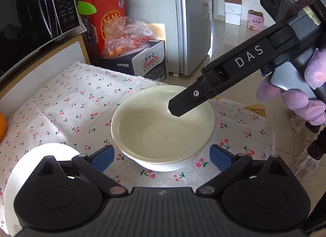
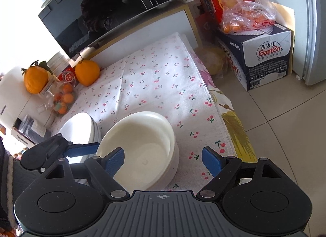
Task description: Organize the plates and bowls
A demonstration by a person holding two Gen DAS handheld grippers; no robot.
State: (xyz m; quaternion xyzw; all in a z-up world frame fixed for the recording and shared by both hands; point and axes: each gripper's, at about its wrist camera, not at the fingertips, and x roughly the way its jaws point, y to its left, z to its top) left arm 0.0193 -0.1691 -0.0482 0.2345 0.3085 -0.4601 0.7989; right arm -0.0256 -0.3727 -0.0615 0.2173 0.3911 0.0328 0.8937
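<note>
A cream bowl (image 1: 163, 129) stands on the cherry-print cloth (image 1: 61, 104); in the right wrist view the bowl (image 2: 142, 145) seems to rest in a second one. My left gripper (image 1: 161, 158) is open, its blue pads either side of the bowl's near edge with a small gap. My right gripper (image 2: 163, 162) is open too: its left pad is inside the bowl and its right pad outside, over the cloth. One of its black fingers (image 1: 183, 102) hangs over the bowl's far rim. White plates (image 2: 81, 127) lie just left of the bowl.
A black microwave (image 2: 110, 9) stands behind the cloth, with oranges (image 2: 87, 72) and a jar beside it. A Ganten carton (image 2: 262, 57) with a bag of fruit sits on the tiled floor past the table's right edge. A fridge (image 1: 193, 23) stands beyond.
</note>
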